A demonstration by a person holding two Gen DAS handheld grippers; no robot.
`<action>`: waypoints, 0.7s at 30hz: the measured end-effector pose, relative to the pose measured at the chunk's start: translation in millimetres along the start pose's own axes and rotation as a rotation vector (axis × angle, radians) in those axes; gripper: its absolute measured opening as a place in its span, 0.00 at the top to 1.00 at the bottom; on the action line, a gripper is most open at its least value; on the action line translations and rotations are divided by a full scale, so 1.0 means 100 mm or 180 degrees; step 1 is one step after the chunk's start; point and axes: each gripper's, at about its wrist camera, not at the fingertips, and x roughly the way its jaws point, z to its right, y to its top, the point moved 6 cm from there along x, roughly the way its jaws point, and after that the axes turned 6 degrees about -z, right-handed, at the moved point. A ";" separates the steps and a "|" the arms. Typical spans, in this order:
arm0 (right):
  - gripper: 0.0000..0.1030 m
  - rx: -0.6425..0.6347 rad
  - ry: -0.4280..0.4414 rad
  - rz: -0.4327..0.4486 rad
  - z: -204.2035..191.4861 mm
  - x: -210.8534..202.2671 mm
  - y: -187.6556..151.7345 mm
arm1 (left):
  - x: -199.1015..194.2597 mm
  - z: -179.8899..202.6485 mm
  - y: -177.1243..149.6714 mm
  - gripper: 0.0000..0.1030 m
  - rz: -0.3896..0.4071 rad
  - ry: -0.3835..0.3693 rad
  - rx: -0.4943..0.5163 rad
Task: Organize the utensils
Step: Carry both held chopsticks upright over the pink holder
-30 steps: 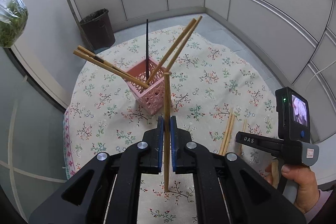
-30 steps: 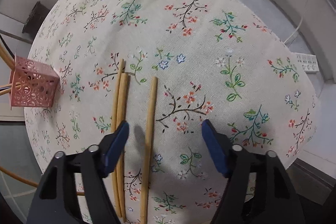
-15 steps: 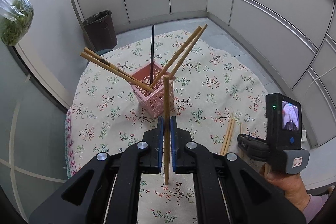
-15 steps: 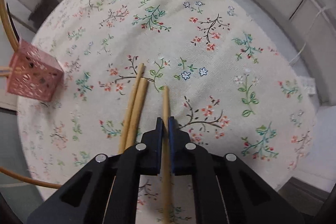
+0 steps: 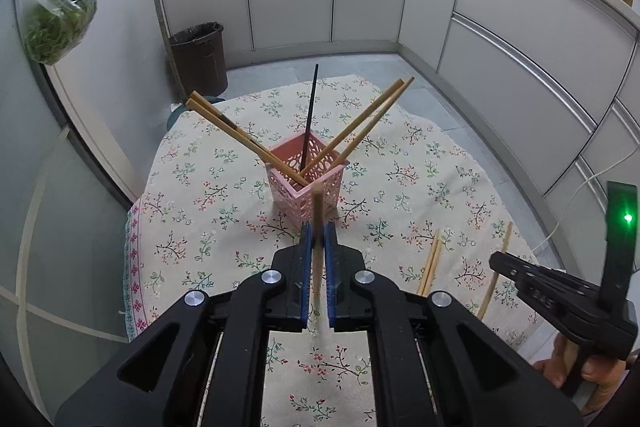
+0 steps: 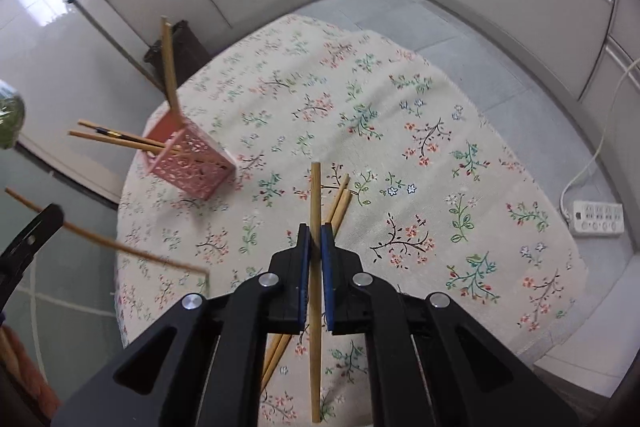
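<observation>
A pink perforated holder stands on the floral tablecloth and holds several chopsticks; it also shows in the right wrist view. My left gripper is shut on a wooden chopstick, held upright just in front of the holder. My right gripper is shut on another wooden chopstick, lifted above the cloth. Two loose chopsticks lie together on the cloth below it; they also show in the left wrist view.
The round table has a floral cloth. A dark waste bin stands on the floor behind the table. Grey cabinets run along the back and right. A power strip lies on the floor at the right.
My right gripper closed on a chopstick and lifted it off the cloth. My left gripper rose and pulled back a little with its chopstick.
</observation>
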 end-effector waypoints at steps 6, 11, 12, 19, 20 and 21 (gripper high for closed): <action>0.94 -0.0156 0.0069 0.0144 -0.01 -0.30 -0.11 | -0.12 0.02 -0.04 0.95 0.0066 -0.0020 -0.0026; 0.94 -0.0221 0.0223 0.0251 -0.05 -0.56 -0.14 | -0.26 -0.04 -0.02 0.95 0.0179 -0.0041 -0.0127; 0.94 -0.0229 0.0244 0.0278 -0.06 -0.60 -0.14 | -0.30 -0.07 -0.01 0.95 0.0203 -0.0049 -0.0163; 0.94 -0.0261 0.0477 0.0495 -0.12 -0.96 -0.03 | -0.70 -0.20 0.25 0.95 0.0506 -0.0140 -0.0373; 0.94 -0.0251 0.0512 0.0516 -0.11 -0.99 -0.01 | -0.77 -0.21 0.33 0.95 0.0578 -0.0158 -0.0406; 0.94 -0.0240 0.0532 0.0535 -0.11 -1.02 0.00 | -0.82 -0.22 0.40 0.95 0.0628 -0.0137 -0.0412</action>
